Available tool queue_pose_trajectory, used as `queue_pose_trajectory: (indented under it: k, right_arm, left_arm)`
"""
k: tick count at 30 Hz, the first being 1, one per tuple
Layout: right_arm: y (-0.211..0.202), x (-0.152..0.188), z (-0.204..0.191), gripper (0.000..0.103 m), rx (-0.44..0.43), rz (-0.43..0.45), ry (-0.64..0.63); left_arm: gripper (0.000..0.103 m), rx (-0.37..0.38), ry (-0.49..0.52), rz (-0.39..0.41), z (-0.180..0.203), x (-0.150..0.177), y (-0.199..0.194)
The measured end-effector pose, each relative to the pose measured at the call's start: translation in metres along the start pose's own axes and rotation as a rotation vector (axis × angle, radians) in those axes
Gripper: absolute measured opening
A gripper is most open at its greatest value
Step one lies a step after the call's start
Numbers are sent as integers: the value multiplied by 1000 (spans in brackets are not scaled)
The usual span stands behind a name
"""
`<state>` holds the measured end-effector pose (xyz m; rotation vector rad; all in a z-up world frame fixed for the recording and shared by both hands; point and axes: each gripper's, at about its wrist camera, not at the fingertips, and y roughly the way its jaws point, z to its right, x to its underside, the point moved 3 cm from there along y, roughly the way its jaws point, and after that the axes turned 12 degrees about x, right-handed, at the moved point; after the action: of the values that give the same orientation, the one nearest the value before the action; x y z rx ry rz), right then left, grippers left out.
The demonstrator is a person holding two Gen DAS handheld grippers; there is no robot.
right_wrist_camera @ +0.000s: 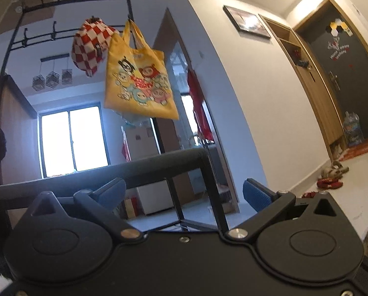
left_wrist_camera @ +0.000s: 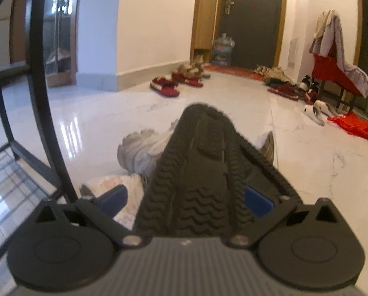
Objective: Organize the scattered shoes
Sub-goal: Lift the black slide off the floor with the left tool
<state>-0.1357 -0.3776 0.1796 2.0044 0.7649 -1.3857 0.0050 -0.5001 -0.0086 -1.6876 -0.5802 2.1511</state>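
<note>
In the left wrist view, my left gripper [left_wrist_camera: 185, 198] holds a shoe with its black treaded sole [left_wrist_camera: 201, 172] facing the camera, blue pads on both sides of it. A white sneaker [left_wrist_camera: 142, 151] lies on the floor just beyond, partly hidden by the held shoe. Red slippers [left_wrist_camera: 164, 86] lie farther off by the wall. More shoes [left_wrist_camera: 286, 90] and a white pair [left_wrist_camera: 318, 111] lie at the right. In the right wrist view, my right gripper [right_wrist_camera: 184, 194] is open and empty, raised and facing a black rack bar [right_wrist_camera: 110, 172].
A black metal shoe rack frame [left_wrist_camera: 39, 93] stands at the left. A dark door [left_wrist_camera: 251, 17] with a water jug [left_wrist_camera: 223, 49] stands at the far end. A red chair [left_wrist_camera: 336, 74] carries draped clothes. A yellow tote bag [right_wrist_camera: 137, 76] and checkered bag [right_wrist_camera: 92, 46] hang from hooks.
</note>
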Motion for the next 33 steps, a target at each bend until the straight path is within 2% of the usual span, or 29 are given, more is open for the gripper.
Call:
queue_pose_trajectory:
  k: [4, 12, 22, 30, 31, 32, 33]
  right_arm:
    - [4, 7, -5, 103, 5, -22, -22]
    - [15, 12, -12, 103, 12, -83, -39]
    - [17, 14, -16, 103, 25, -94, -41]
    - [21, 22, -23, 103, 31, -111, -88]
    - [21, 23, -24, 103, 31, -113, -94]
    - [22, 23, -23, 103, 34, -114, -92]
    - [23, 23, -18, 103, 43, -120, -83]
  left_arm:
    - [102, -2, -56, -39, -10, 9, 17]
    - [103, 49, -173, -41, -21, 14, 25]
    - [103, 51, -210, -67, -27, 11, 31]
    - [102, 28, -196, -17, -22, 18, 26]
    - [100, 26, -198, -12, -22, 18, 25]
    - [87, 23, -203, -9, -23, 18, 24]
    - [86, 19, -207, -6, -23, 18, 22]
